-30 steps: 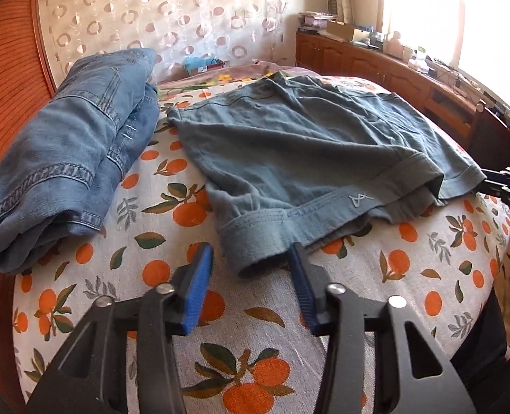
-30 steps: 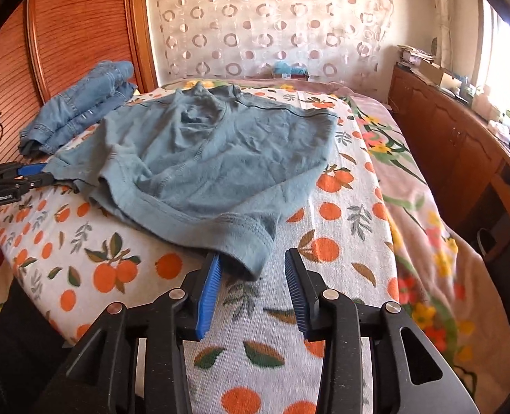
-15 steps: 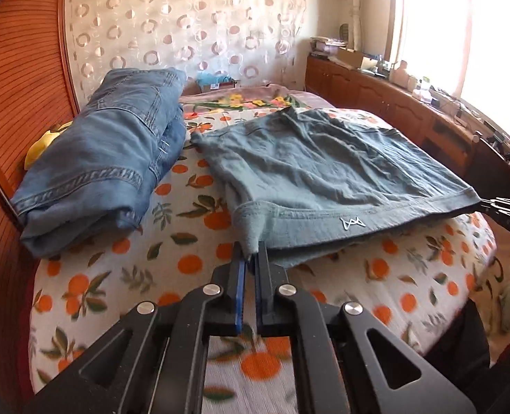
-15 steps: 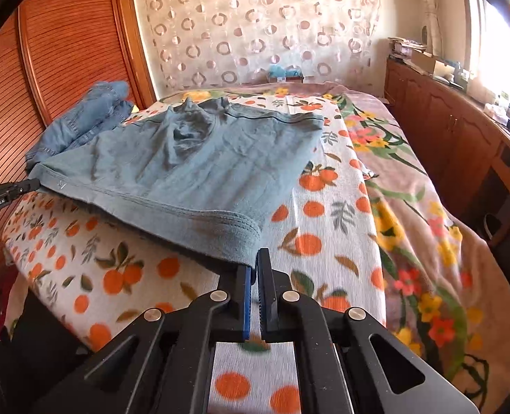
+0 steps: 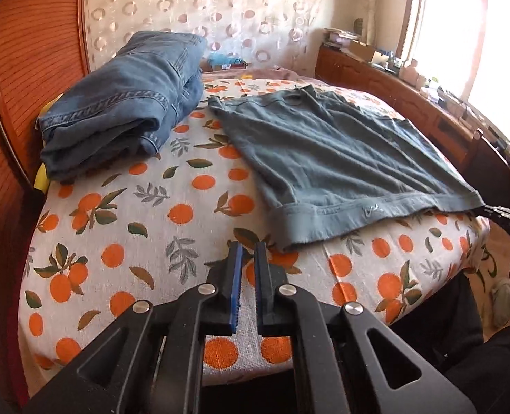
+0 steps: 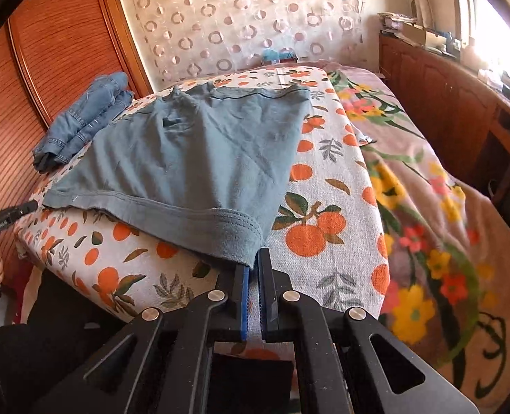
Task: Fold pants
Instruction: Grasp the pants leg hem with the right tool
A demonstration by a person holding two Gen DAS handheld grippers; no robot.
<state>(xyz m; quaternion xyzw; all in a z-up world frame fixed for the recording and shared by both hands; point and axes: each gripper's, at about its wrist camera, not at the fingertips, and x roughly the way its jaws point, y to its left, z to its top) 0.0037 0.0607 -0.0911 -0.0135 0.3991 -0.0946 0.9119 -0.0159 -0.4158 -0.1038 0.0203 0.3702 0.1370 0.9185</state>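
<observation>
On the bed (image 5: pixel 124 227), nearest the cameras, the left tool (image 5: pixel 248 252) has its jaws opening, narrow, with nothing between them, just short of the shorts' (image 5: pixel 331 151) hem. The right tool (image 6: pixel 253 262) pinches the hem's other corner. The shorts lie flat on the orange-print cover. Beyond them sits a stack of folded jeans (image 5: pixel 124 100) by the wooden panel (image 5: pixel 23 69).

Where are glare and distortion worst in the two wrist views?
Left wrist: window blown out at upper right; shorts evenly lit and sharp. Right wrist: glare only at the right edge; fisheye bows the wooden panel; dark vignette in the corners.
</observation>
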